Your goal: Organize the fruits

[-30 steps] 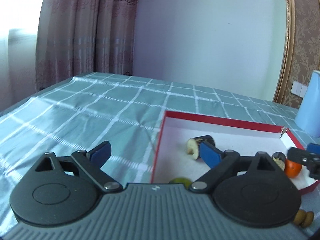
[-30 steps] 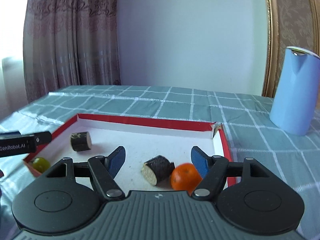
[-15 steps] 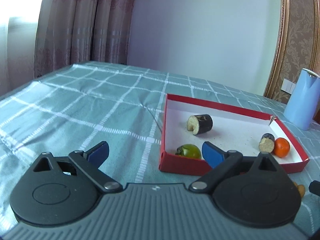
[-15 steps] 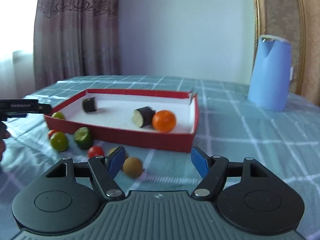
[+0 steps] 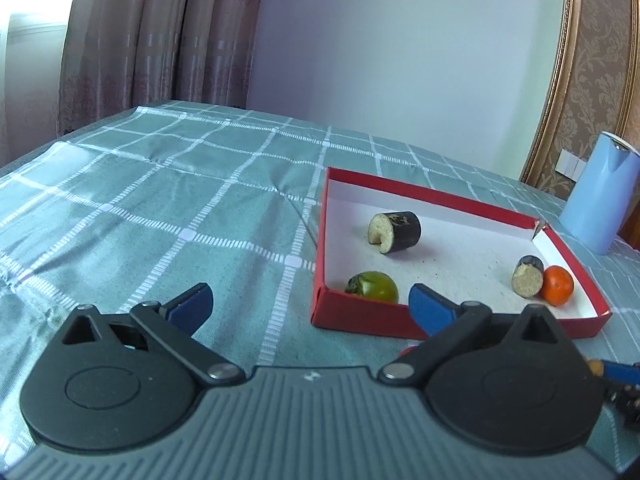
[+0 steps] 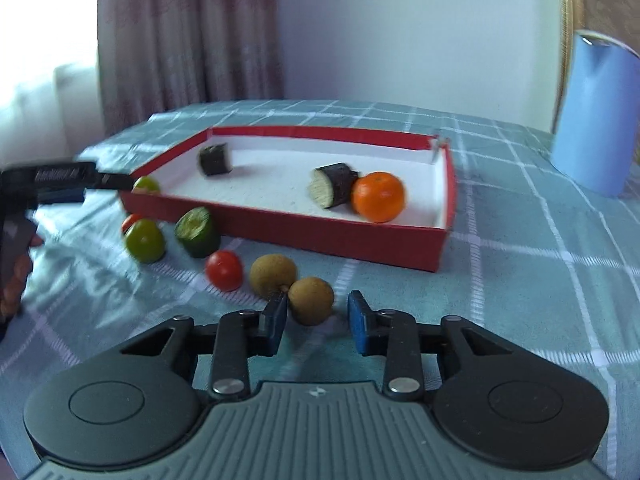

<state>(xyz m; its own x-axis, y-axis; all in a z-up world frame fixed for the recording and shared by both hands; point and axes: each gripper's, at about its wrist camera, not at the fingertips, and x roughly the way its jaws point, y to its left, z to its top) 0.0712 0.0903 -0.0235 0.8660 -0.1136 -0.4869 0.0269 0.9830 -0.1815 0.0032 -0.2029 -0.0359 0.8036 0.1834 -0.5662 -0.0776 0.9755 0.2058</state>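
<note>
Brown and round, a small longan-like fruit (image 6: 311, 301) is bracketed by the blue pads of the right gripper (image 6: 318, 322), whose jaws have just been closing; the near pad lies at the fruit's left flank while a sliver of cloth shows at the right pad, so a full clamp is not yet confirmed and the jaws are best read as not yet pressing. Compared with a second ago, when this gripper was held over the shallow red cardboard tray with a white floor (image 6: 438, 240), it is now found low in front of the tray's near wall, which suggests that a new pick has been started. The left gripper (image 5: 310, 304) has just been opened to its widest, nothing is held between its pads, and it is set back from the tray's left corner, where a green tomato (image 5: 374, 286) now lies inside. Two dark eggplant pieces (image 6: 335, 185) and a bright orange mandarin (image 6: 378, 197) are also inside; a second brown fruit (image 6: 273, 273), a red cherry tomato (image 6: 224, 270), a cut green piece (image 6: 197, 232) and a green round fruit (image 6: 145, 240) are left on the checked teal tablecloth (image 5: 160, 208). The near wall must be cleared on the way in; open floor is offered mid-tray. A tall blue jug (image 6: 592, 120) stands well apart at the right.
</note>
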